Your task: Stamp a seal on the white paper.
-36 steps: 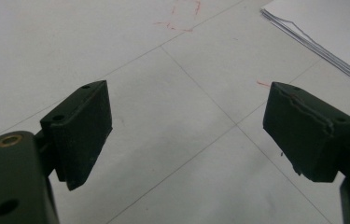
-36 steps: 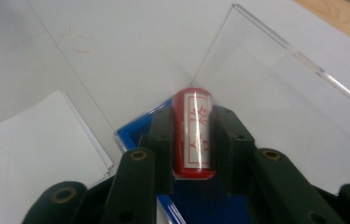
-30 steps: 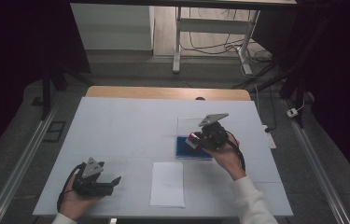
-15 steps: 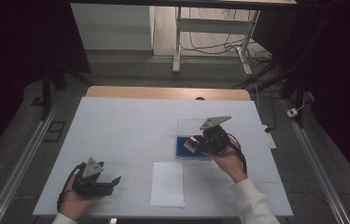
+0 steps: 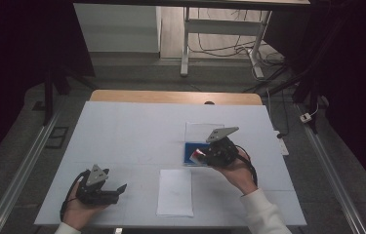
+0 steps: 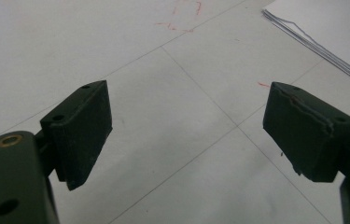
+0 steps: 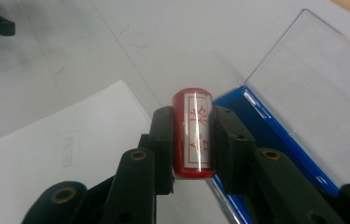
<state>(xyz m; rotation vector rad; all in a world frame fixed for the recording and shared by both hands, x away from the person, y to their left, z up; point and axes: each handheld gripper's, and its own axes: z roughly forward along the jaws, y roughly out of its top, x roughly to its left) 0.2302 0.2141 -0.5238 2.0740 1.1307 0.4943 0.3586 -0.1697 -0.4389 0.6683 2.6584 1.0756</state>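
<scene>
A red cylindrical stamp (image 7: 192, 133) with a white label of red characters is clamped between the jaws of my right gripper (image 7: 192, 140). In the high view that right gripper (image 5: 201, 156) hangs over the blue ink pad case (image 5: 190, 151), whose clear lid (image 5: 201, 130) lies open behind it. The blue case (image 7: 275, 140) and its clear lid (image 7: 317, 88) lie to the right of the stamp in the right gripper view. A white sheet of paper (image 5: 175, 192) lies near the table's front edge. My left gripper (image 5: 120, 188) rests open at the front left, its fingers (image 6: 81, 130) wide apart over bare table.
The white table (image 5: 132, 131) has a wooden strip (image 5: 171, 96) along its far edge. A stack of paper (image 6: 331, 32) shows at the upper right of the left gripper view. Faint red marks (image 6: 182, 14) dot the tabletop. Metal rails (image 5: 19, 165) run along both sides on the floor.
My right gripper with the stamp has shifted slightly over the blue ink pad case. The left gripper has stayed where it was.
</scene>
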